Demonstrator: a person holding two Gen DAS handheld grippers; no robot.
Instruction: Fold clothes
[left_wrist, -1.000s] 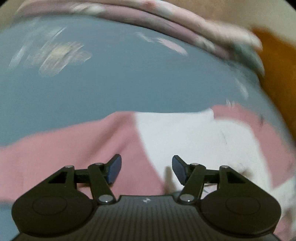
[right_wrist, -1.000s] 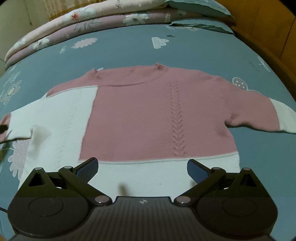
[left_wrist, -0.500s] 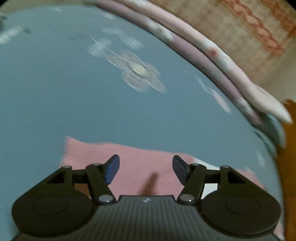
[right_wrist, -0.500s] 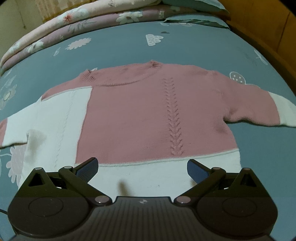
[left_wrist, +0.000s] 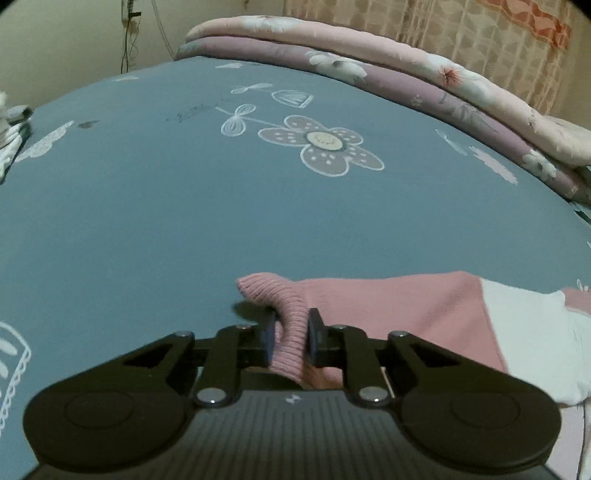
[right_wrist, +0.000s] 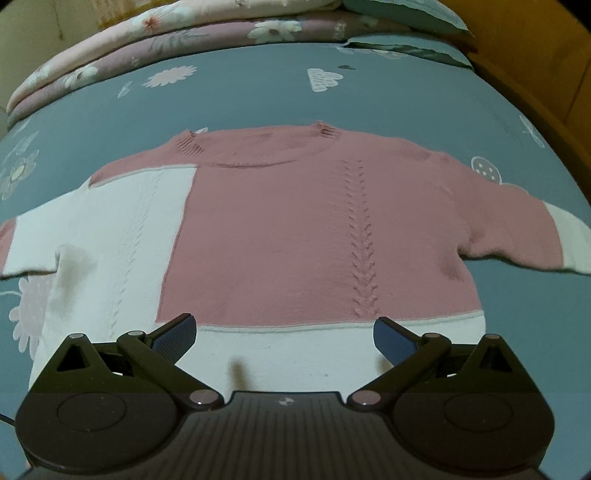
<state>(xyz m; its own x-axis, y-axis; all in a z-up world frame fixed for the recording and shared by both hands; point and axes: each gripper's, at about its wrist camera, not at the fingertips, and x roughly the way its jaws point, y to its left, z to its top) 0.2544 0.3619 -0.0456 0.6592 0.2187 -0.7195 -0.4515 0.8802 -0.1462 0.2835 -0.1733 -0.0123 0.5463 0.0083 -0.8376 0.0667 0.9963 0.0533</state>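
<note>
The left gripper (left_wrist: 291, 334), jaws just closed, pinches the sweater's (right_wrist: 295, 221) ribbed pink cuff (left_wrist: 284, 314); the right gripper (right_wrist: 284, 338) hovers spread. Next likely: carrying the sleeve across the body.

Ahead of my left fingers (left_wrist: 271, 334): open blue bedsheet (left_wrist: 184, 206), flat, nothing lying on it out to the folded quilts (left_wrist: 424, 88) stacked along the far edge. Small white bundle (left_wrist: 11, 140) at far left edge of the bed.

Right side: the sweater (right_wrist: 295, 221) lies flat across the bed; no raised obstacle over it. Bare sheet between the collar and the quilts and pillows (right_wrist: 402, 22). Wooden bed frame (right_wrist: 535, 66) closes off the right side.
</note>
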